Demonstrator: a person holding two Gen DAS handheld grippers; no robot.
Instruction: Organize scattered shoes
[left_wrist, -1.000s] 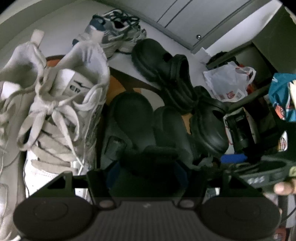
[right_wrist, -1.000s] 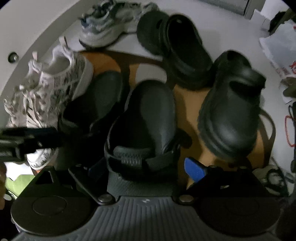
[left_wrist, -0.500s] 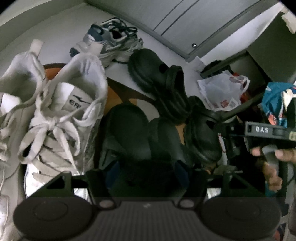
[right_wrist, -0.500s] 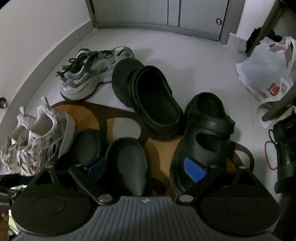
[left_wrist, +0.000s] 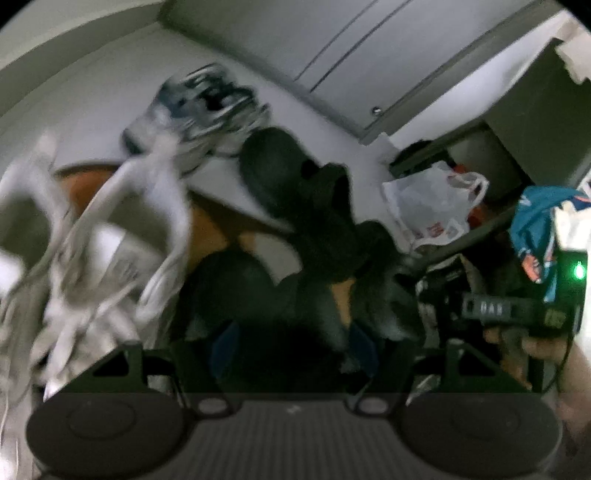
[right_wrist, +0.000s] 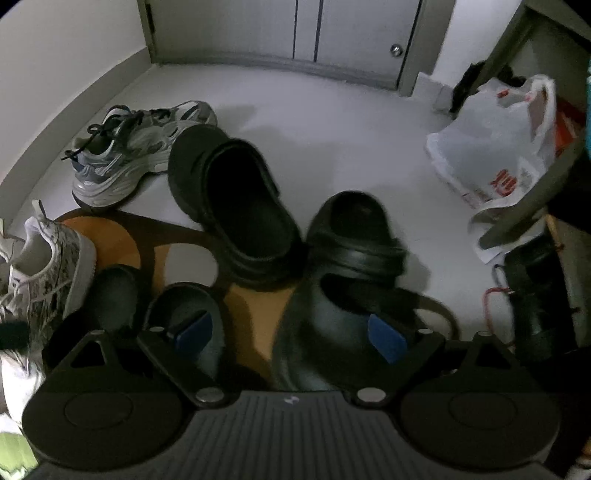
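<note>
Black clogs (right_wrist: 236, 210) and sandals (right_wrist: 184, 325) crowd the orange-and-brown mat (right_wrist: 255, 314) mid-floor; grey sneakers (right_wrist: 136, 147) lie far left, white ones (right_wrist: 40, 266) near left. A white plastic bag (right_wrist: 495, 155) with red print, unreadable, sits right. Right claw (right_wrist: 291, 332) stands wide, empty, above a clog; left claw (left_wrist: 291, 339) is too dark to tell.

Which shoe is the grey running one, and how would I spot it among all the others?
Start at the grey cupboard doors along the far wall and come down over the pale floor. The first shoe you meet, on the left near the skirting, is the grey running shoe. It alone has black laces and blue patches, and it lies on bare floor just off the orange-and-brown mat, beside a plain black clog.
</note>
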